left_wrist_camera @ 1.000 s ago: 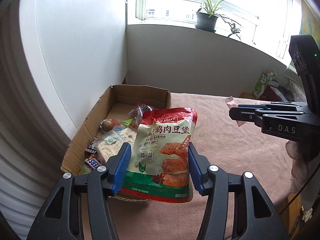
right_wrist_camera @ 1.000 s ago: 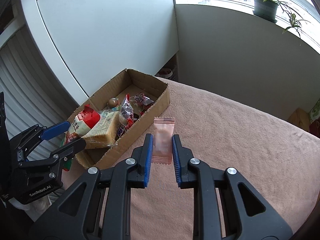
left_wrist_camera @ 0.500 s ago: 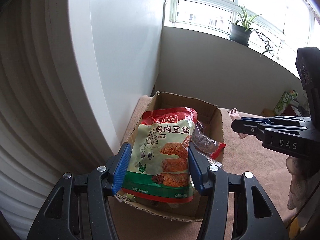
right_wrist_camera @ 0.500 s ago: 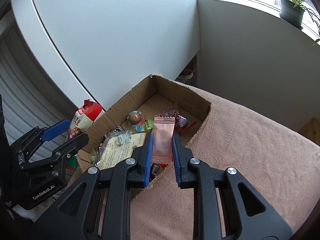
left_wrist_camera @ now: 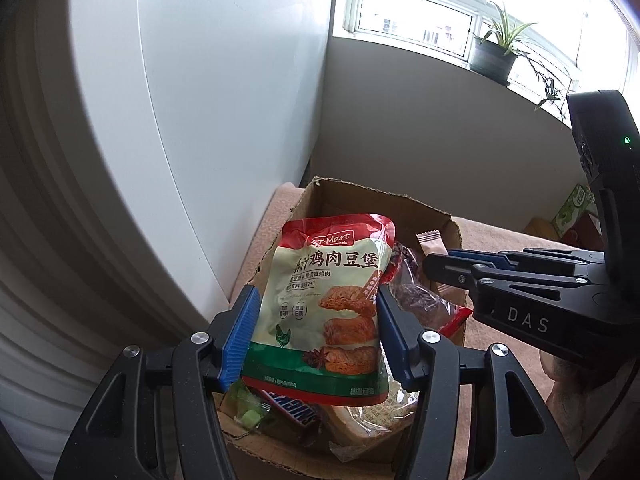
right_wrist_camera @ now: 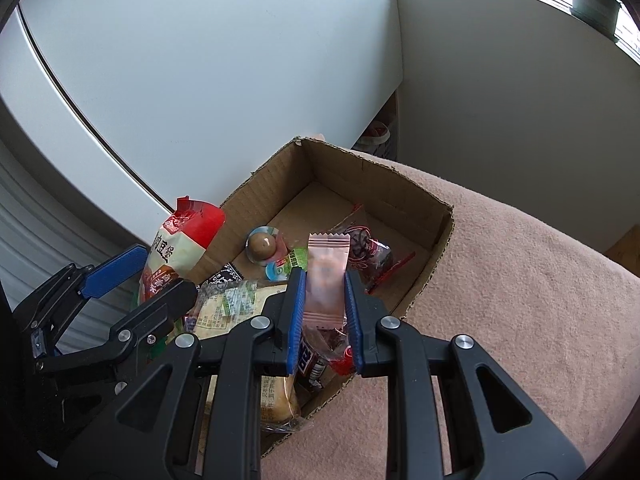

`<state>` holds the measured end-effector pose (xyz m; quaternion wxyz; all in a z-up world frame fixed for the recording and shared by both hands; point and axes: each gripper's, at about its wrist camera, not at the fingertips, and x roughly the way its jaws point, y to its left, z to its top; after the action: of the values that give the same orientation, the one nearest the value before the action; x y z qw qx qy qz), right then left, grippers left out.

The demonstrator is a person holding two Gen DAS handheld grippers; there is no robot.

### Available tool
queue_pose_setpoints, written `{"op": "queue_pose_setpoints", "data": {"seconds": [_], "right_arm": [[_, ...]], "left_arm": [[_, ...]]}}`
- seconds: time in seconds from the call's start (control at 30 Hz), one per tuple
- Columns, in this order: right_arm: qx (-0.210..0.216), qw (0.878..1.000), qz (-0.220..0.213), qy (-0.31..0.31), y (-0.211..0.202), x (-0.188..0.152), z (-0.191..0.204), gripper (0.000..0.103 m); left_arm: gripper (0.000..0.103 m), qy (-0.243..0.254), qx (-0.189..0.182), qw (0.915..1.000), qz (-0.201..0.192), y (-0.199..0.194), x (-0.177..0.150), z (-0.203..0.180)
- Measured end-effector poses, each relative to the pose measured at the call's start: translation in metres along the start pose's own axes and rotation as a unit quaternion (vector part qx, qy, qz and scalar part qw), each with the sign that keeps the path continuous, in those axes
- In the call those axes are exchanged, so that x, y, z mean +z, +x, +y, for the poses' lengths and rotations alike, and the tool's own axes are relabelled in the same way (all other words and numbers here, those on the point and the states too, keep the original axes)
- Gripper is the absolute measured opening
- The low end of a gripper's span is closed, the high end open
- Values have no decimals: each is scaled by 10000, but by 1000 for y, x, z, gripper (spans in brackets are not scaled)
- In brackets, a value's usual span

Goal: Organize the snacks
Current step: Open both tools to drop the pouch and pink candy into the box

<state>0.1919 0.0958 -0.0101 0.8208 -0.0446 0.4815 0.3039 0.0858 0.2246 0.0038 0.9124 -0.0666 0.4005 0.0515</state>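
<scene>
My left gripper (left_wrist_camera: 316, 336) is shut on a red, cream and green snack bag (left_wrist_camera: 328, 304) and holds it upright above the near end of an open cardboard box (left_wrist_camera: 400, 204). My right gripper (right_wrist_camera: 325, 304) is shut on a small pink sachet (right_wrist_camera: 326, 276) and holds it over the middle of the box (right_wrist_camera: 384, 184). The left gripper (right_wrist_camera: 132, 280) with the bag (right_wrist_camera: 176, 252) shows at the left of the right wrist view. The right gripper (left_wrist_camera: 432, 264) and the sachet (left_wrist_camera: 430, 240) show at the right of the left wrist view.
The box holds several snacks: a round brown sweet (right_wrist_camera: 262, 245), a dark red wrapped pack (right_wrist_camera: 372, 256), a clear pack of biscuits (right_wrist_camera: 228, 304) and a chocolate bar (left_wrist_camera: 292, 404). The box sits on a pink cloth (right_wrist_camera: 520, 300) beside a white cabinet (right_wrist_camera: 200, 60). A potted plant (left_wrist_camera: 496, 60) stands on the sill.
Both grippers have moved in over the box with their snacks still held. The pink sachet went from above the cloth to above the box's contents. The bag now hangs over the box's near end.
</scene>
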Motion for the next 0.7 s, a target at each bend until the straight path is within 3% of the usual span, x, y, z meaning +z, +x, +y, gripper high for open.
{"op": "queue_pose_setpoints", "data": {"seconds": [0.13,0.2,0.27,0.3,0.5,0.57,0.7], "right_arm": [[-81,9999,-33,-91,0,0,-1,21],[-109,9999,-37,-86,0,1,-2,26],[-124,9999,-79,-73,-1,1,-3,55],[-151,9998,-134,-84,-3,0,-3,59],[-244,9995,-155,-128,-9,-5,-5,63],[-272,9994,-181,-124,-12,-7,-6,71],[-362,9990,-225,-115,-20,-11,-8,76]], "left_arm": [[64,-6,38,10000,5,2,-1,0],[66,-45,64,10000,3,1,-1,2],[67,-59,80,10000,0,1,-1,2],[69,-48,63,10000,6,0,-1,3],[72,-14,98,9999,-79,-7,-1,3],[74,-21,111,9999,-101,-8,0,2],[77,6,151,9998,-143,-13,-1,0]]}}
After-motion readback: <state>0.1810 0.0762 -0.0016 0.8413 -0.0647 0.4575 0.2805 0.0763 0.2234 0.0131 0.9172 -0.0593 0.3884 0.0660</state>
